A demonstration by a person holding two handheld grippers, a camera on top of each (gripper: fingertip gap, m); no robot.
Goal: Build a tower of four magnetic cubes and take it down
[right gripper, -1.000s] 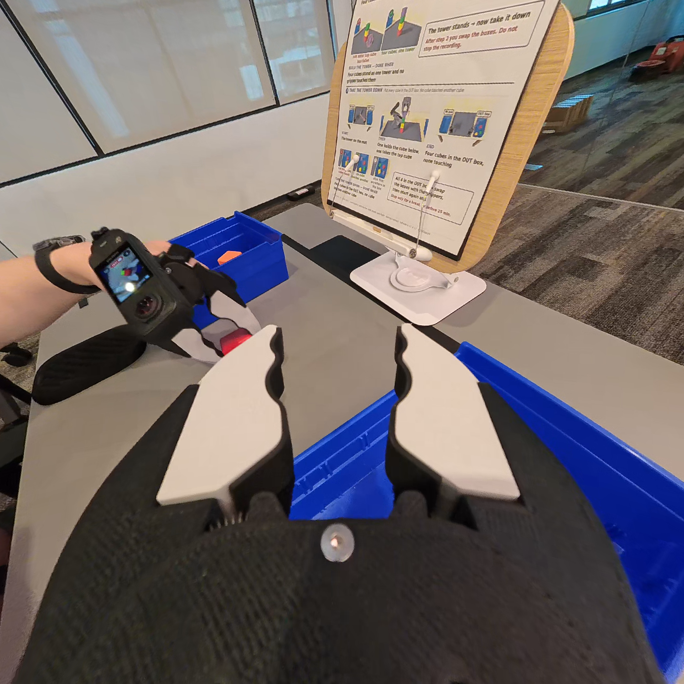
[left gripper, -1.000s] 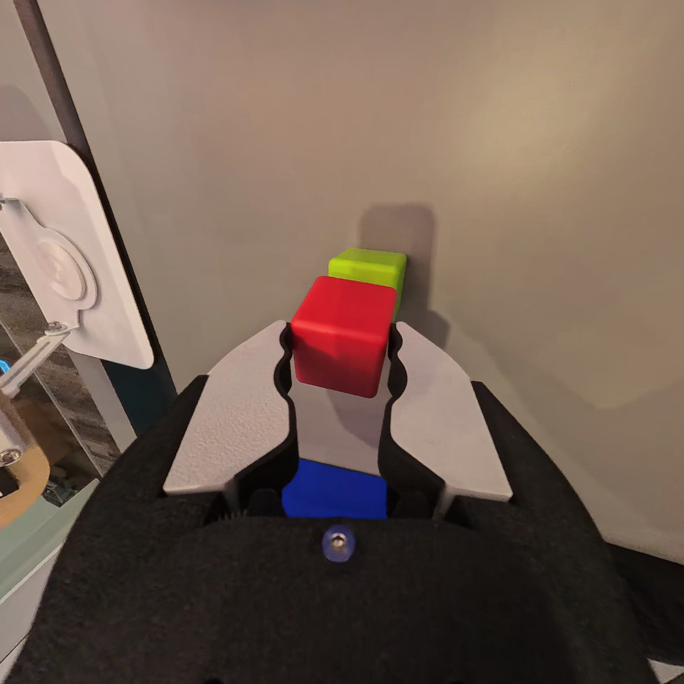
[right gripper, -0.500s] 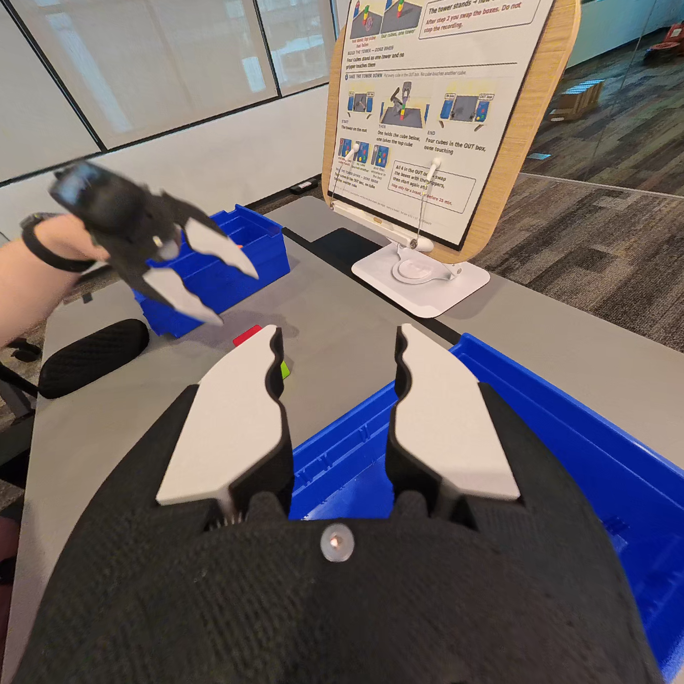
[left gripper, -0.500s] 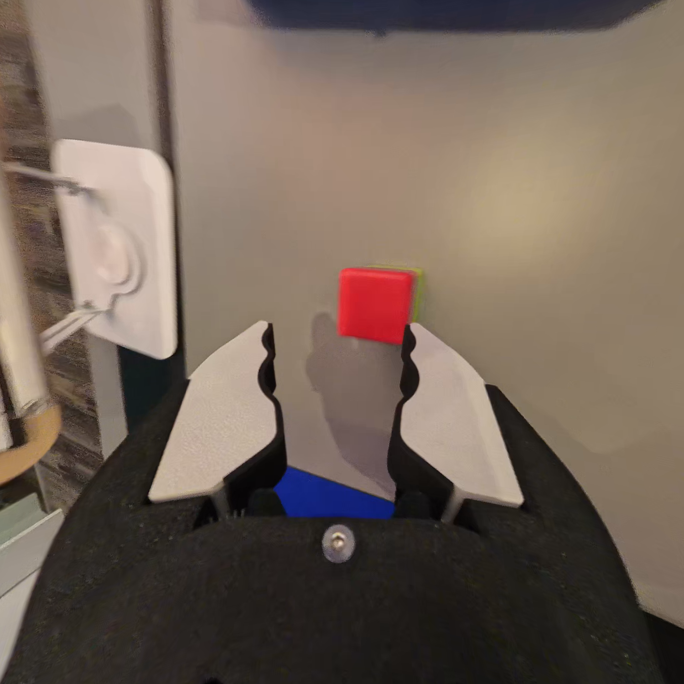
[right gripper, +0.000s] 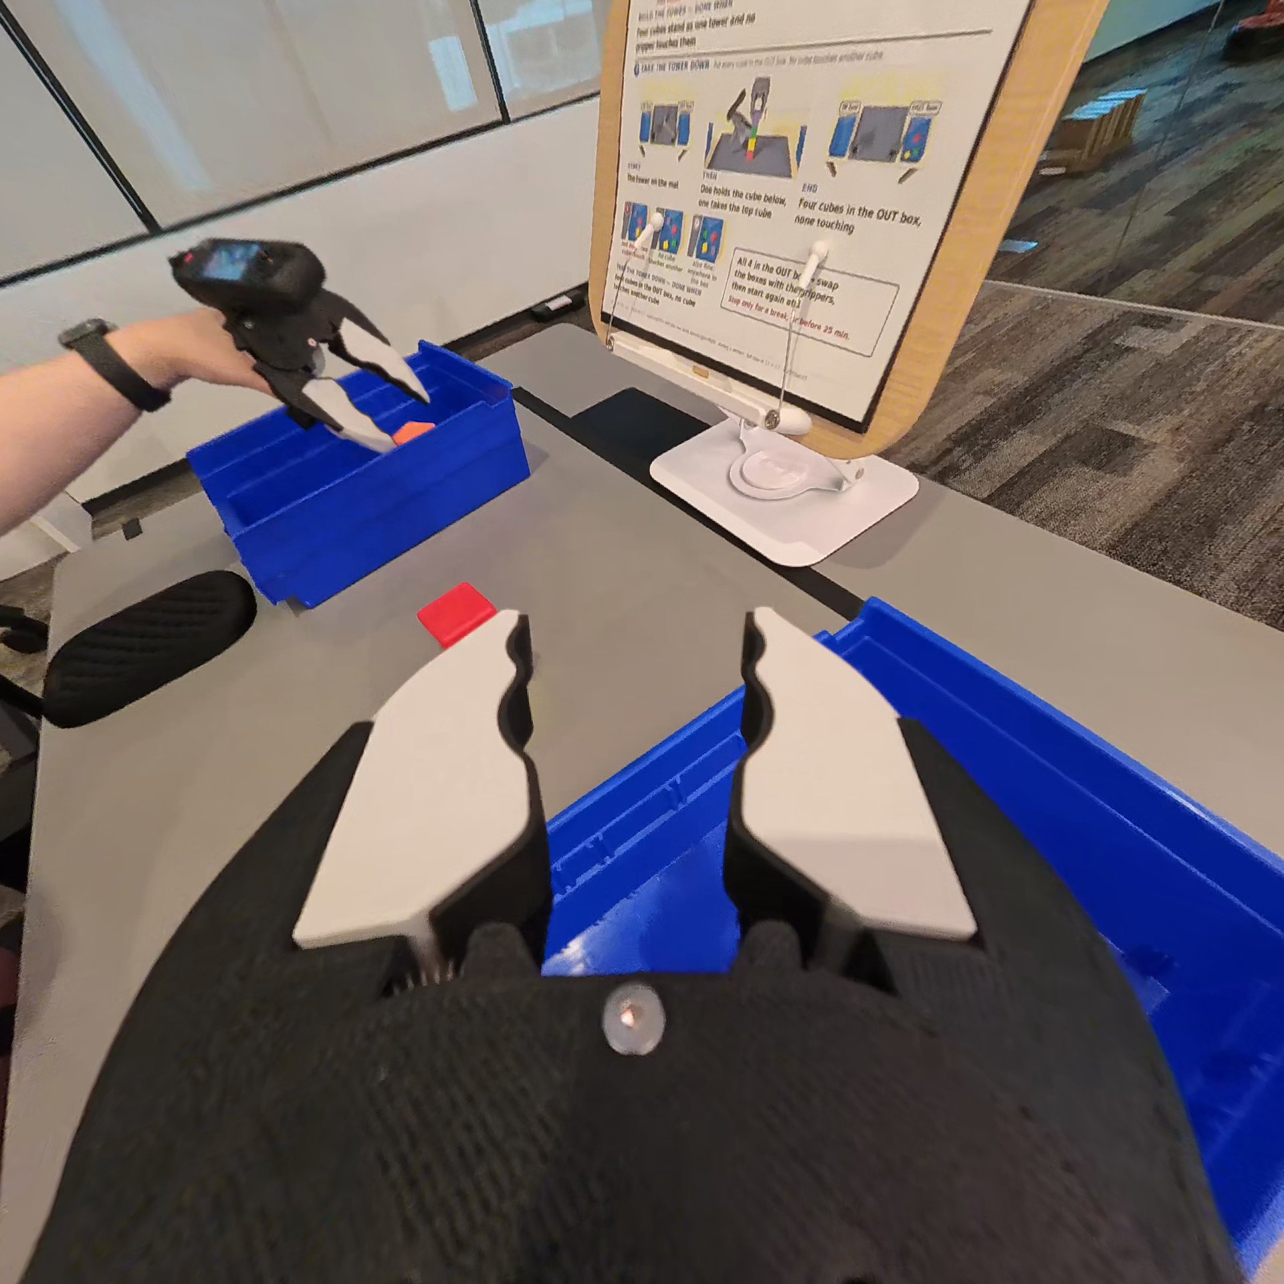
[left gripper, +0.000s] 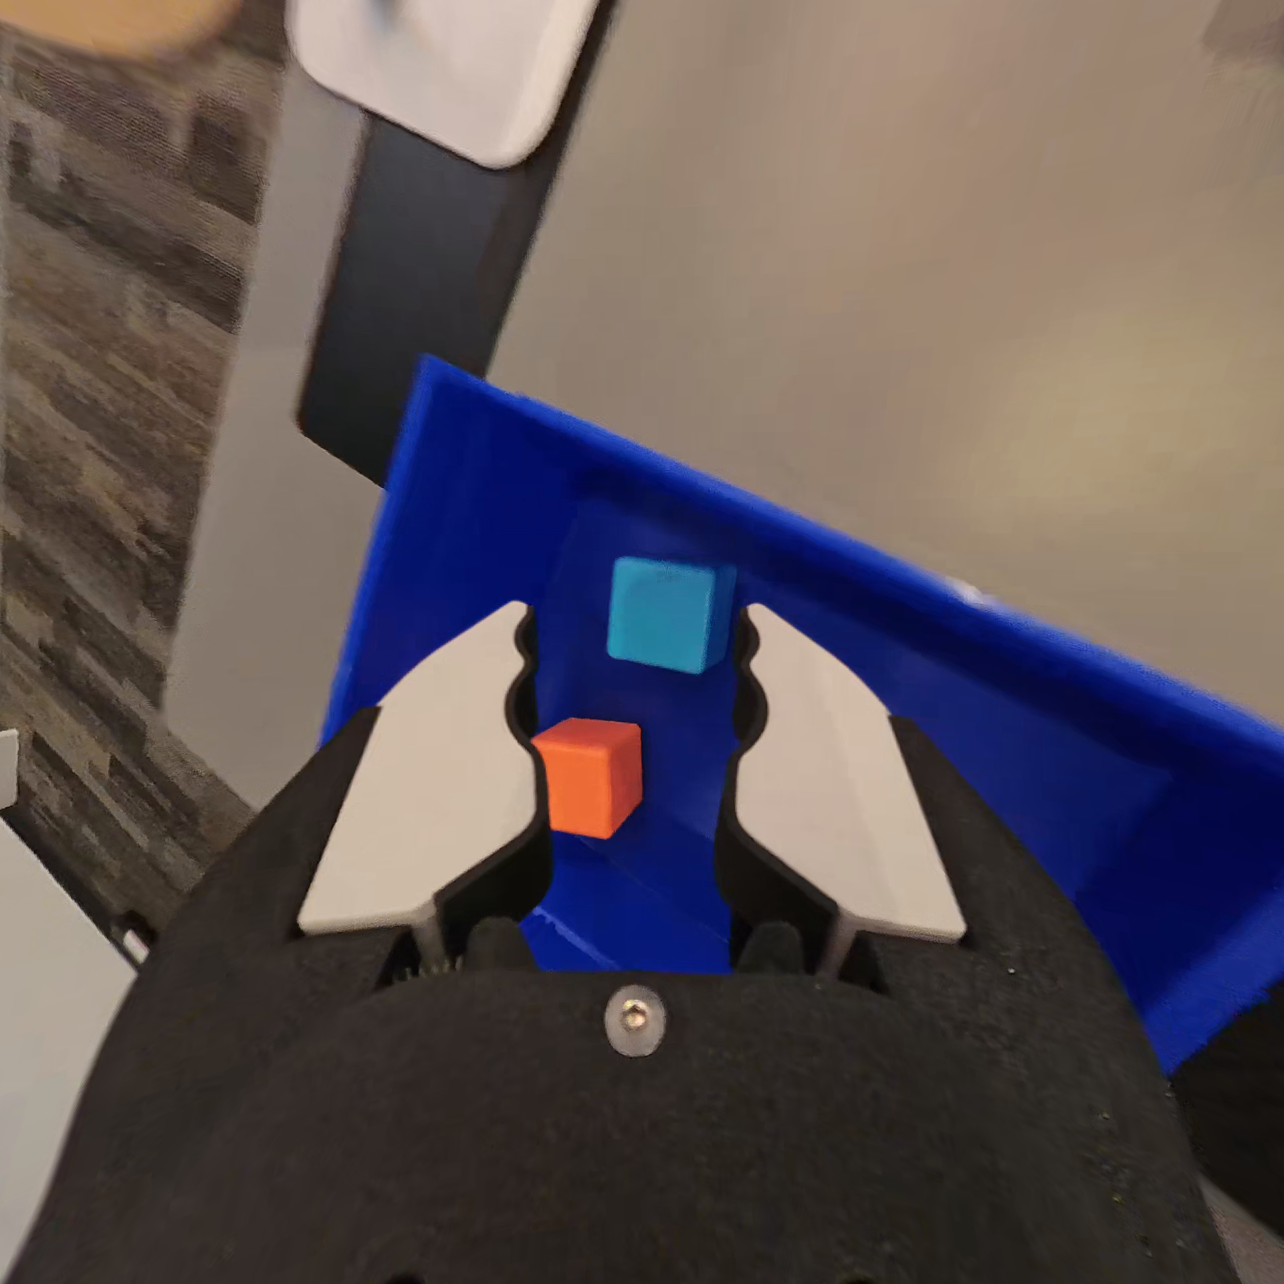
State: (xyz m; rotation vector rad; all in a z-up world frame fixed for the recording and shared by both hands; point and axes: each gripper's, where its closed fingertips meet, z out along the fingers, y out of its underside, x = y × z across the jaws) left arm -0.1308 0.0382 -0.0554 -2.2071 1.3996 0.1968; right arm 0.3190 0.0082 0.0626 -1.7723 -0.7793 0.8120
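Left gripper point(left gripper: 632, 611) jaws wide over blue plastic bin point(left gripper: 903, 577), small orange cube point(left gripper: 590, 775) and light-blue cube point(left gripper: 663, 615) inside (apart), right gripper point(right gripper: 632, 618) jaws wide, empty, glossy red cube point(right gripper: 455, 611) on grey table point(right gripper: 611, 556).

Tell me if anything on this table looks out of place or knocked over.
Nothing stands out. The red cube sits squarely on the grey table, the orange cube and light blue cube lie apart and flat in the blue bin, and both bins are upright. Both claws are open and empty.
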